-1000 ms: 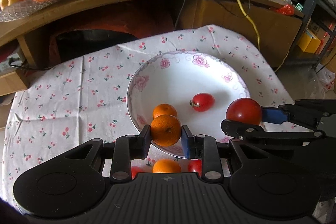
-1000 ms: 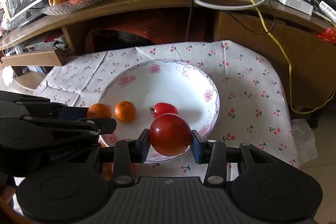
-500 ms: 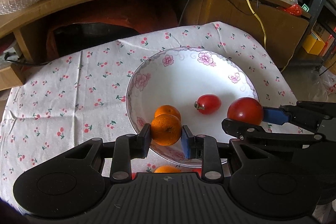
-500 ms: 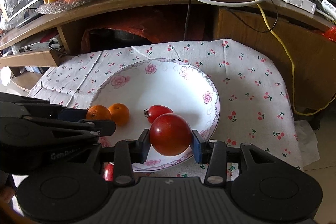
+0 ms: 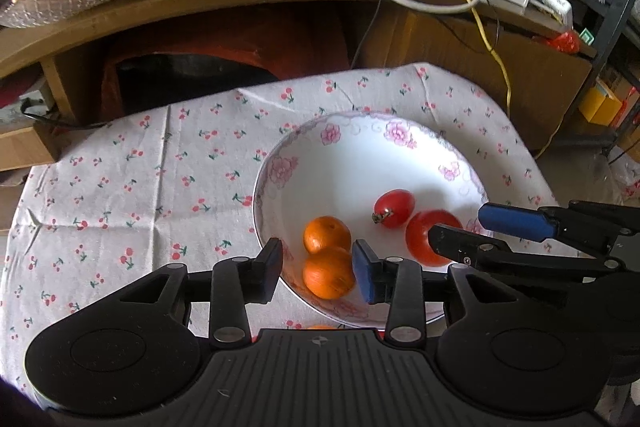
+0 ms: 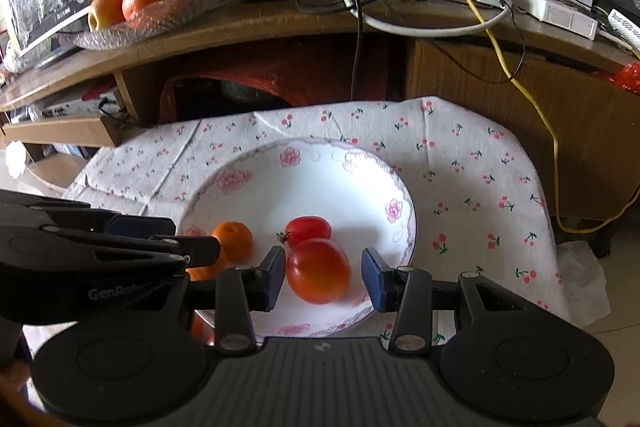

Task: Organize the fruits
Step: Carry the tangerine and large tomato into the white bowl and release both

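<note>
Mandarin (image 5: 328, 277) and big tomato (image 6: 318, 270) down in the plate (image 6: 304, 183), both hand-held grippers (image 5: 316, 271) (image 6: 323, 279) spread wide, gripping nothing. Best backed straight out, no nudging.

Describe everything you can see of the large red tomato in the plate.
The large tomato is round, smooth and glossy, red shading to orange, with no stalk showing. It lies in the near part of the white flowered plate, between the open fingers of the right gripper, which do not clamp it. The smaller tomato sits just behind it, seemingly touching.
</note>
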The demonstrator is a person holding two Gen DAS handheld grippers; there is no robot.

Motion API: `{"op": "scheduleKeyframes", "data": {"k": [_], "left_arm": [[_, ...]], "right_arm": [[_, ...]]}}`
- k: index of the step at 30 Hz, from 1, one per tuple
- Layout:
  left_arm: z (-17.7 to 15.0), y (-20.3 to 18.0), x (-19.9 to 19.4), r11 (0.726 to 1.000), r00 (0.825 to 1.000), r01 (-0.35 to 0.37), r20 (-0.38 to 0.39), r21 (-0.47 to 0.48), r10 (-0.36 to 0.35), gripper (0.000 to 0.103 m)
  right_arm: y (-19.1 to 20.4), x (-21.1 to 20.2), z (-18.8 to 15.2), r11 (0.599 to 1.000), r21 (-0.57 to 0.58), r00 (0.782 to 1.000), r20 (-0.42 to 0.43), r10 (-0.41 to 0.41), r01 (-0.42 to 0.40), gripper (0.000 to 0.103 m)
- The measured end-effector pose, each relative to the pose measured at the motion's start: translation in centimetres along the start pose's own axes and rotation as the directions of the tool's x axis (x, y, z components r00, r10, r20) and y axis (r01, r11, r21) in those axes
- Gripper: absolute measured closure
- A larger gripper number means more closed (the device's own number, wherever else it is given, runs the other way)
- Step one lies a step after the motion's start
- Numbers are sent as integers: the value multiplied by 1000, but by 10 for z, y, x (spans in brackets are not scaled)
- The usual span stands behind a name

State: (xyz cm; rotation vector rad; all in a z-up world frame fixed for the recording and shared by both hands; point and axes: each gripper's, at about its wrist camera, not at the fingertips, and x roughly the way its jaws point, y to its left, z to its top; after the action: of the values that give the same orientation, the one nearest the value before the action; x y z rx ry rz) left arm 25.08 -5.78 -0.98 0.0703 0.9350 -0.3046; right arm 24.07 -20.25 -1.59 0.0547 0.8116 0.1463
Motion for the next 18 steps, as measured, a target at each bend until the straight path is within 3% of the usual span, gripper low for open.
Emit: {"op": "scheduleKeyframes", "data": {"k": [5, 18], "left_arm": [[1, 1, -6, 1000, 1000, 8, 17, -11, -8, 51], [-4, 0, -14, 1000, 1000, 7, 22, -2, -7, 50]], "right_arm": [[0, -6, 2, 1000, 8, 1000, 18, -1, 1, 60], [6, -16, -2, 1000, 6, 1000, 19, -16, 16, 60]]}}
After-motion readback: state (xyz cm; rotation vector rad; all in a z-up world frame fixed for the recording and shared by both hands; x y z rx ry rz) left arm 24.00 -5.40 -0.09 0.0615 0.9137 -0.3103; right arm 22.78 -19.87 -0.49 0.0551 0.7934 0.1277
